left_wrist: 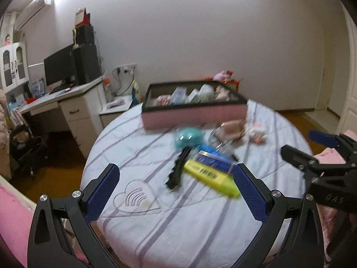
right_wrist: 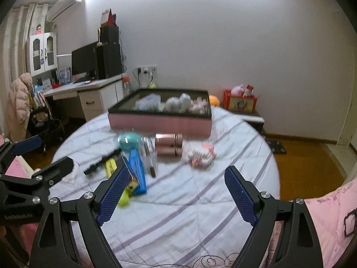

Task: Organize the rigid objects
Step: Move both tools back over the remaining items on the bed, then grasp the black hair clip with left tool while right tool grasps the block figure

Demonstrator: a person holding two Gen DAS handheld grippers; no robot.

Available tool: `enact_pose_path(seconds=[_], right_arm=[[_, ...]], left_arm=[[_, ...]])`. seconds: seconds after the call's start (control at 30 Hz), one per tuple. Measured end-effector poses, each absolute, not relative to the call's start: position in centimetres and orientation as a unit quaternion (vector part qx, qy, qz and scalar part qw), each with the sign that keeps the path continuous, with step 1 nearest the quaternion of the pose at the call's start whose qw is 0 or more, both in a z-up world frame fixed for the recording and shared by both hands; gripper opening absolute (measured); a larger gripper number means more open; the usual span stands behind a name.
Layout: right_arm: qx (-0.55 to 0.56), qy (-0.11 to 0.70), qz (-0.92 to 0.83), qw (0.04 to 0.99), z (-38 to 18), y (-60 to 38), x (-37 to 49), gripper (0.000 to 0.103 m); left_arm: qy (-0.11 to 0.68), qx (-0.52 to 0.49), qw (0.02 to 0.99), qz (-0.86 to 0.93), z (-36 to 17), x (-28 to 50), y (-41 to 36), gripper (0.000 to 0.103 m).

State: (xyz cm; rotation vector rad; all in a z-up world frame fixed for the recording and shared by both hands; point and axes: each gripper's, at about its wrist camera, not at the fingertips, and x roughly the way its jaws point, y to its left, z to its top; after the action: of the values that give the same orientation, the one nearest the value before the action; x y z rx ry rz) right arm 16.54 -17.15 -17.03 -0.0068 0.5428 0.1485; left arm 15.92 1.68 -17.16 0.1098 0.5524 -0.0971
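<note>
Yellow marker (left_wrist: 210, 177) lies flat on the striped sheet (left_wrist: 178, 223), long axis running 10 to 4 o'clock in my left view, near end toward my left claw's right finger. Blue box (left_wrist: 215, 159) sits just behind it, parallel, touching. Black comb (left_wrist: 178, 167) lies left of the marker, axis roughly 1 to 7 o'clock, top end up at the teal ball (left_wrist: 189, 138). Clear heart piece (left_wrist: 137, 197) sits flat at 7 o'clock from the comb.

My left claw (left_wrist: 176, 193) is released, fingers spread wide, empty, held low over the sheet and aimed across the bed at the pink tray (left_wrist: 194, 114). Marker's near end is just beside the right fingertip; can't tell if touching. Comb falls between the fingers, further out.

My right claw (right_wrist: 177, 192) is also released and empty, level with the left one, pointing the same way. From it the marker (right_wrist: 123, 197) shows partly behind the left finger, blue box (right_wrist: 137, 170) at 11 o'clock. Rose-gold tube (right_wrist: 169, 147) lies sideways at 12 o'clock, just before the tray (right_wrist: 160, 121). White-pink clip (right_wrist: 200, 154) is just right of the tube. All blurry.
</note>
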Motion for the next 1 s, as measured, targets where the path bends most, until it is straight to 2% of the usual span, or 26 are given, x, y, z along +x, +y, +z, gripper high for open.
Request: enact_pose_path(seconds=[0.37, 0.53, 0.73, 0.8, 0.87, 1.0], right_arm=[[0.005, 0.314, 0.057, 0.948, -20.0, -18.3, 19.8, 0.089], [0.009, 0.333, 0.038, 0.942, -20.9, -19.6, 21.9, 0.089], [0.014, 0.358, 0.025, 0.933, -21.7, -20.6, 24.5, 0.089], [0.013, 0.368, 0.026, 0.929, -21.8, -20.8, 25.6, 0.089], [0.014, 0.381, 0.031, 0.924, -22.0, -20.8, 26.9, 0.089], [0.021, 0.405, 0.042, 0.913, -22.4, -20.7, 29.3, 0.089]], left_arm=[[0.365, 0.096, 0.926, -0.021, -22.2, 22.3, 2.8, 0.103], [0.372, 0.109, 0.921, -0.029, -22.9, 24.3, 2.6, 0.100], [0.380, 0.084, 0.920, -0.046, -23.3, 26.1, 2.8, 0.067], [0.379, 0.074, 0.920, -0.066, -23.2, 26.1, 2.9, 0.043], [0.376, 0.069, 0.921, -0.072, -23.3, 26.0, 3.0, 0.029], [0.374, 0.052, 0.923, -0.078, -23.2, 25.8, 3.5, 0.024]])
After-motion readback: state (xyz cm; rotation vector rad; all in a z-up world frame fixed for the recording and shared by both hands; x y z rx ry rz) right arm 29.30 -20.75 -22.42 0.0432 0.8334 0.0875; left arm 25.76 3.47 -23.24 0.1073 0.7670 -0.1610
